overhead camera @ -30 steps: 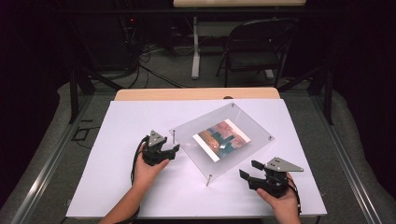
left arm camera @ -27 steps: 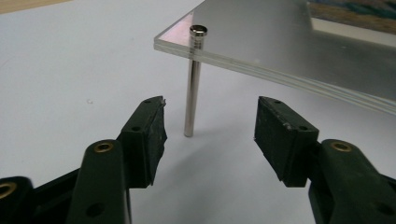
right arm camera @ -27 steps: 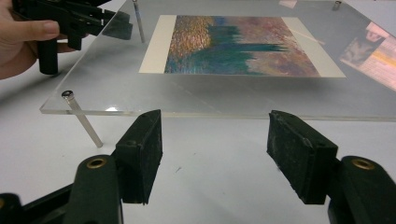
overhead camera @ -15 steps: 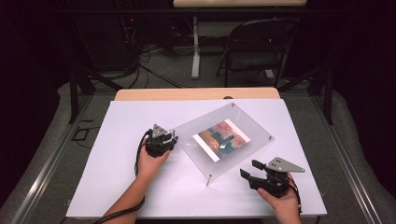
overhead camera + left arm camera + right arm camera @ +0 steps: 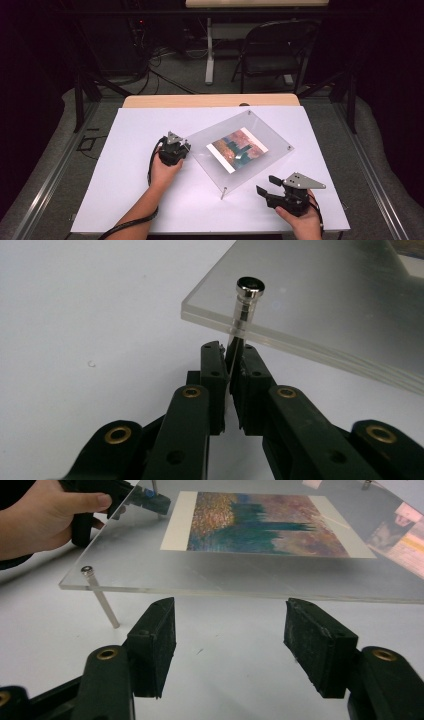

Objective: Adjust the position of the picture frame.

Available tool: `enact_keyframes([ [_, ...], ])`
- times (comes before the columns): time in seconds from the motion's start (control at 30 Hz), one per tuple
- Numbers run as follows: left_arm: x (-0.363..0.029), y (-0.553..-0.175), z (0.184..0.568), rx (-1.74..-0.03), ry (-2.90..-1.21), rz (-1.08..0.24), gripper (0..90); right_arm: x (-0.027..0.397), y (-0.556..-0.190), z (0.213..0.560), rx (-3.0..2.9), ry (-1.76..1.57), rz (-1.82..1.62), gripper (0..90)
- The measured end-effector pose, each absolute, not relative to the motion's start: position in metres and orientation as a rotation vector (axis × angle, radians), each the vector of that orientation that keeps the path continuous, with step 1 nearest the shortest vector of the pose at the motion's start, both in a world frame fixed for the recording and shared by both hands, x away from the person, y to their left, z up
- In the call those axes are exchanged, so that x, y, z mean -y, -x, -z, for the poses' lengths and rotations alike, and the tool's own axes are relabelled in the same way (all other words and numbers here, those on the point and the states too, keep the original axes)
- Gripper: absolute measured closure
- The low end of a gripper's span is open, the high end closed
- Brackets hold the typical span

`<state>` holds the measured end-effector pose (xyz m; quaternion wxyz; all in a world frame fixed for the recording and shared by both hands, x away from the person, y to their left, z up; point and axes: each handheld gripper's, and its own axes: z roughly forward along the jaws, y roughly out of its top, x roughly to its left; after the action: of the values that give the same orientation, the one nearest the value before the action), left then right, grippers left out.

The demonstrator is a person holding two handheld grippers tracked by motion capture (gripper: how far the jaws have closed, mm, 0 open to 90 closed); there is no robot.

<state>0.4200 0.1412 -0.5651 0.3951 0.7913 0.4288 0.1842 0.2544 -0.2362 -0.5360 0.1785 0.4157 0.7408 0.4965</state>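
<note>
Your left gripper looks clamped on a thin metal standoff leg of the stiff, slick clear acrylic picture frame mid-table, so lift by legs or edges, while your right gripper sits wide open near its front edge.

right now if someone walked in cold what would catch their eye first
First the clear acrylic frame lying slantwise at mid-table on slim metal legs, with a colourful print sandwiched inside. Next, the left tool has its jaws closed on the metal leg at the frame's left corner. The right tool sits open on the near side of the frame, apart from it.
</note>
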Motion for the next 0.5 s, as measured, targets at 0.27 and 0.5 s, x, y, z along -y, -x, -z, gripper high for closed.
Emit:
enact_keyframes([
  [0.27,-0.143,-0.418,0.557,-1.082,-2.02,-0.432,83.8,0.217,-0.244,0.54,-2.215,-1.221,-1.432,48.0],
  [0.5,-0.145,-0.413,0.544,-1.08,-2.021,-0.369,83.2,0.194,-0.242,0.547,-2.308,-1.176,-1.413,56.1],
])
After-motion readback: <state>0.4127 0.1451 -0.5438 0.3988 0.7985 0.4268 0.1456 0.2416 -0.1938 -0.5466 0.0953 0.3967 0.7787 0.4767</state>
